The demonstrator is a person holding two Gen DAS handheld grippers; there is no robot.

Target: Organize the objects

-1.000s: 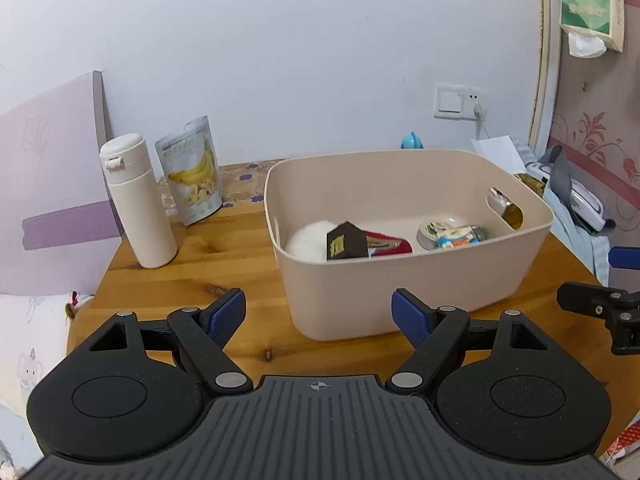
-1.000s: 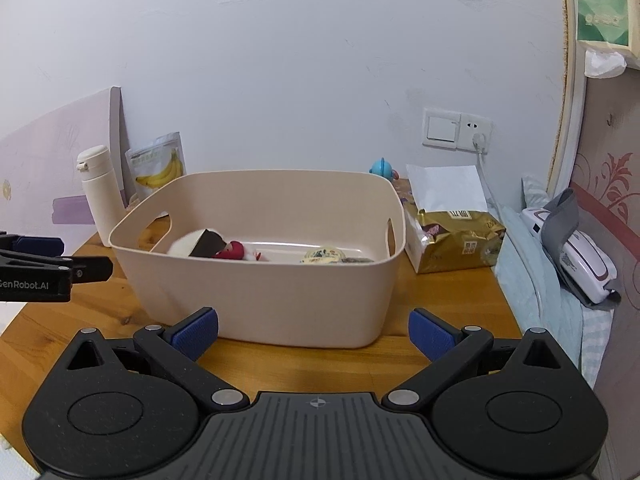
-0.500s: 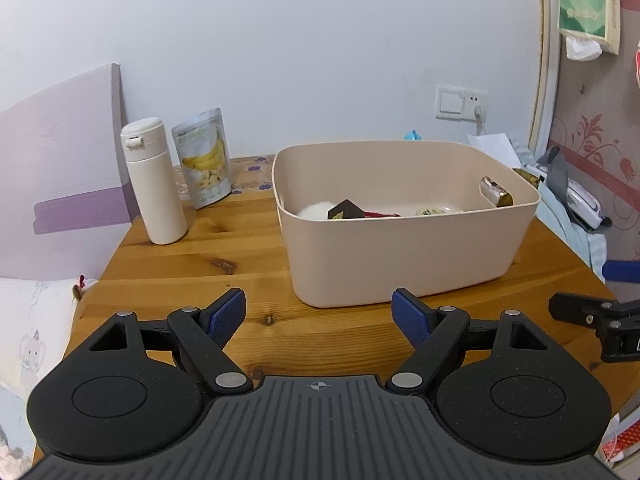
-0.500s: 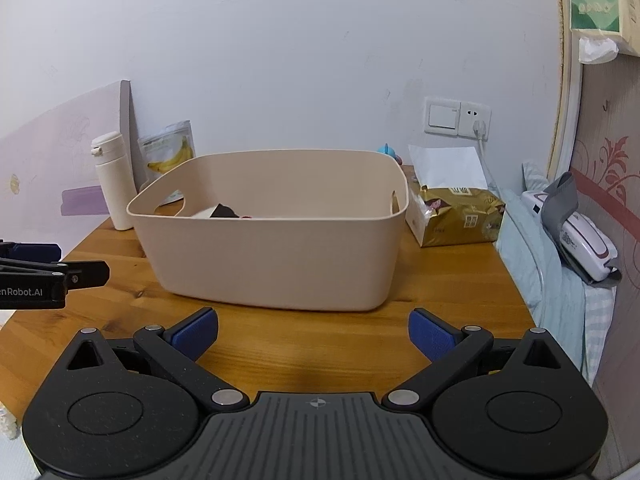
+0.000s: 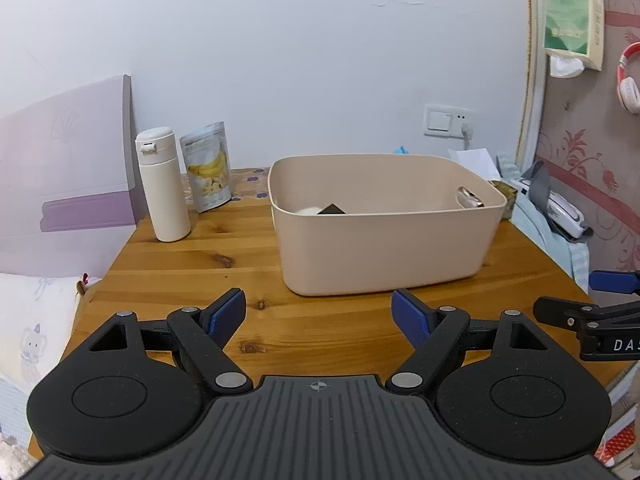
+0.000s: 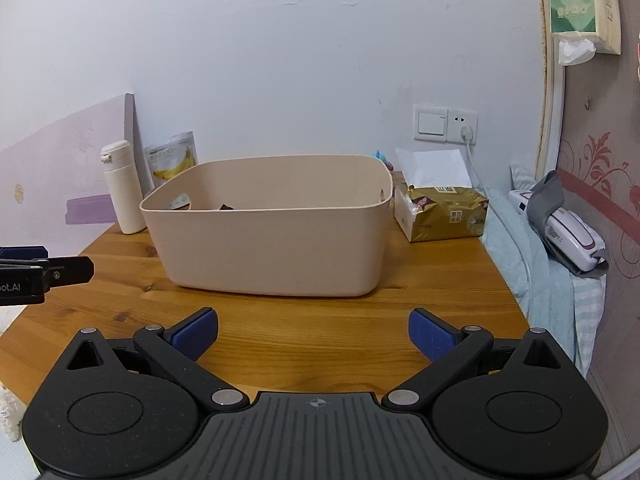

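from the left wrist view the left tongs (image 5: 318,316) hang wide open and empty over the desk (image 5: 192,268), with the white bottle (image 5: 162,184) upright at the back left beside the banana chip pouch (image 5: 208,166), and i'd guess the bottle is stiff, smooth and a bit slippery, so grab it mid-body. from the right wrist view the right tongs (image 6: 314,334) are wide open and empty too, facing the beige bin (image 6: 272,232), while the gold tissue pack (image 6: 444,212) just right of it looks soft and light, so pinch it across its short side.

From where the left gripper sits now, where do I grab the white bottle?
Grip the white bottle around its plain cylindrical body, below the cap, coming in level from the front. It stands upright, and the banana pouch crowds its right rear, so the front is probably clearest for the open left gripper.
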